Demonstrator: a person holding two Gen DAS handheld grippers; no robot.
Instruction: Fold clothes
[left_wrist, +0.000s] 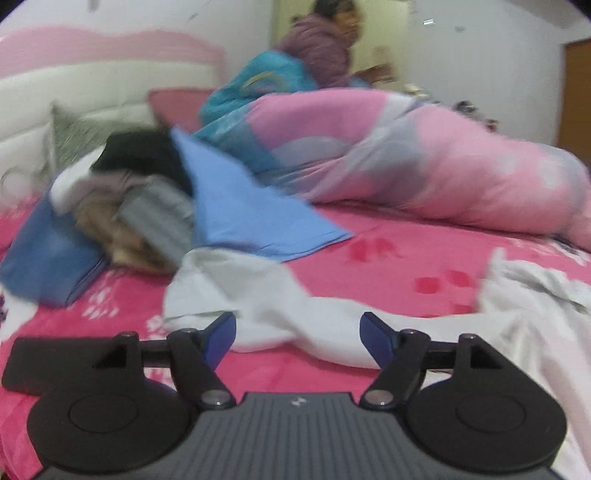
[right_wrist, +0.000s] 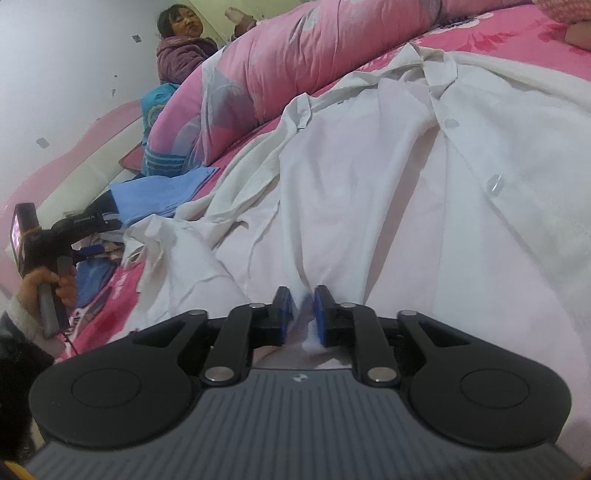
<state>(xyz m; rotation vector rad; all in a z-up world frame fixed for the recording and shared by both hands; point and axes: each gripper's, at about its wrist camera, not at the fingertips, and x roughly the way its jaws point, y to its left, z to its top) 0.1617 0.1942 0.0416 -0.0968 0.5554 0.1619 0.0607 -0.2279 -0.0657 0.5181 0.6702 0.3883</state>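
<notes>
White, thin, buttoned cotton — the shirt (right_wrist: 388, 184) lies spread and rumpled, front up, on the pink flowered bed sheet (left_wrist: 388, 258), so the fold seems barely begun. The right hand-held gripper (right_wrist: 303, 314) has a ridge of its hem between nearly closed blue pads, though I cannot tell whether they press it. The left hand-held gripper (left_wrist: 297, 334) hangs spread and empty over a limp sleeve (left_wrist: 258, 302); next, I judge, it must pinch that sleeve to carry it across.

Both cameras sit low over the bed (left_wrist: 388, 266). The left looks across it toward the headboard (left_wrist: 74, 96); the right hovers close above the shirt (right_wrist: 388, 184). Both show the quilt (left_wrist: 406, 158).
</notes>
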